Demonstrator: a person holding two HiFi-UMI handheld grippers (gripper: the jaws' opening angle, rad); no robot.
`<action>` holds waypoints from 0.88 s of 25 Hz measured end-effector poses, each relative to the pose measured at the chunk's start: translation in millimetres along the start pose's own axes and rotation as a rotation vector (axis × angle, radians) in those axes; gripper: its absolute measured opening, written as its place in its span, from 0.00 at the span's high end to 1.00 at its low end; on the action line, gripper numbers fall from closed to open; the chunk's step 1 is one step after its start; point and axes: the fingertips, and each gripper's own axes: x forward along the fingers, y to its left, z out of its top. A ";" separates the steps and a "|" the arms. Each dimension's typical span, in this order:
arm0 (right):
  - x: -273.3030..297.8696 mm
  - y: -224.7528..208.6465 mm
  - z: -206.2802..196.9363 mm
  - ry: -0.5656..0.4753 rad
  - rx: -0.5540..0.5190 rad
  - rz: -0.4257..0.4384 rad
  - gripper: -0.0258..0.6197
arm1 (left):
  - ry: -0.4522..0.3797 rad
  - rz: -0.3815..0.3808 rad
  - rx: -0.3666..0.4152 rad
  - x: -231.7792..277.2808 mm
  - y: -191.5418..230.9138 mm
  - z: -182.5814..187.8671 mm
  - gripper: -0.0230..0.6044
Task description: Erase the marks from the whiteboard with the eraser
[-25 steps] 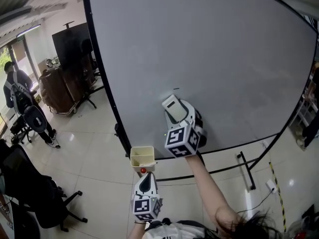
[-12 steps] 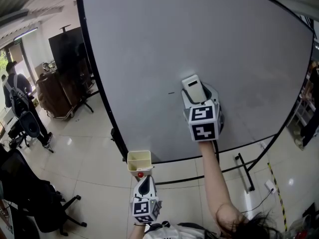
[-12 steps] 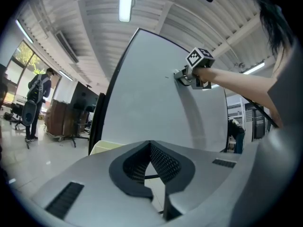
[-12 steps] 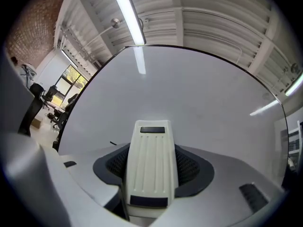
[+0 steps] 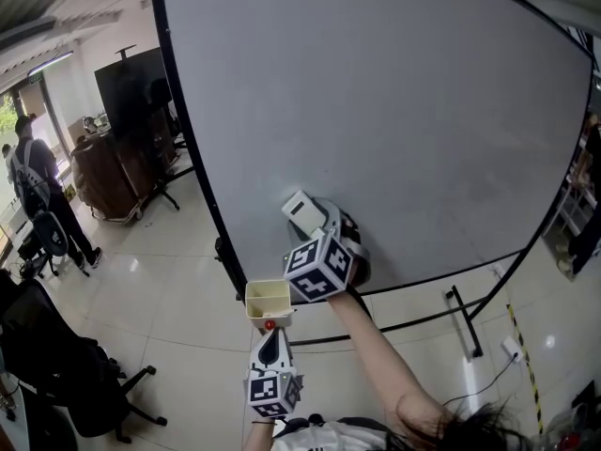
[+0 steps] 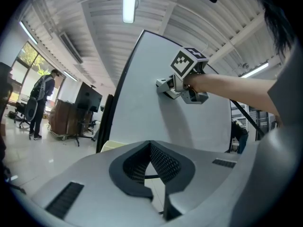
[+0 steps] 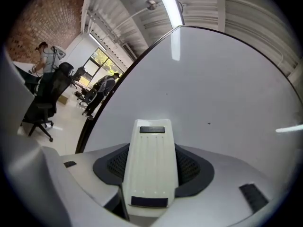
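My right gripper point(image 5: 313, 216) is clamped on the white eraser point(image 5: 301, 205), which is pressed against the whiteboard point(image 5: 404, 101) low down, near its black left frame point(image 5: 188, 111) and just above the bottom edge. Wide bare board lies up and to the right, with two tiny dark specks point(image 7: 209, 123) on it. My left gripper point(image 5: 271, 334) hangs below, jaws together on nothing, just under a cream tray point(image 5: 268, 299). A person point(image 5: 38, 191) and an office chair point(image 5: 66, 365) are well off to the left.

The floor point(image 5: 160, 289) is pale and shiny. A black chair point(image 5: 52, 355) stands on it. A long light point(image 6: 129, 4) glows above.
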 end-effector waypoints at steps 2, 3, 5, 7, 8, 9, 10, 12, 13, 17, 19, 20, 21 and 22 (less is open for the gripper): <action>-7.7 -1.0 2.2 -0.034 0.060 0.038 0.54 | 0.004 -0.010 0.002 -1.8 0.5 -0.1 0.98; -15.8 -0.9 -0.2 -0.052 0.101 0.050 0.54 | 0.010 -0.019 0.002 -3.3 -0.7 -2.0 0.98; -38.2 3.4 -15.6 -0.067 0.195 0.068 0.54 | 0.027 -0.038 -0.001 -7.1 -4.8 -8.8 0.98; -59.7 17.4 -46.1 -0.048 0.282 0.092 0.53 | 0.045 -0.050 -0.009 -10.3 -10.6 -15.8 0.98; -69.6 27.3 -66.1 -0.029 0.317 0.103 0.53 | 0.054 -0.054 -0.011 -12.0 -14.3 -19.2 0.98; -79.9 38.2 -88.5 -0.005 0.347 0.111 0.53 | 0.063 -0.060 -0.010 -14.1 -18.8 -22.9 0.98; -91.1 49.2 -112.8 0.026 0.374 0.116 0.53 | 0.071 -0.067 -0.005 -16.7 -24.2 -25.9 0.98; -117.8 70.6 -165.2 0.096 0.426 0.125 0.53 | 0.077 -0.087 0.011 -23.4 -39.7 -30.3 0.98; -133.2 81.1 -191.9 0.130 0.452 0.132 0.53 | 0.081 -0.101 0.020 -27.7 -49.3 -34.0 0.98; -203.2 114.2 -260.9 0.210 0.545 0.178 0.53 | 0.084 -0.116 0.024 -51.0 -91.3 -42.1 0.98; -238.4 120.4 -274.9 0.226 0.553 0.202 0.53 | 0.082 -0.111 0.020 -66.8 -114.7 -48.1 0.98; -255.6 121.5 -279.3 0.231 0.556 0.212 0.53 | 0.087 -0.109 0.017 -75.8 -126.0 -53.8 0.98; -271.8 121.4 -282.6 0.231 0.566 0.218 0.53 | 0.092 -0.108 0.013 -84.7 -137.0 -58.5 0.98; -286.5 120.3 -285.4 0.224 0.582 0.222 0.53 | 0.093 -0.108 0.009 -92.8 -147.9 -60.7 0.98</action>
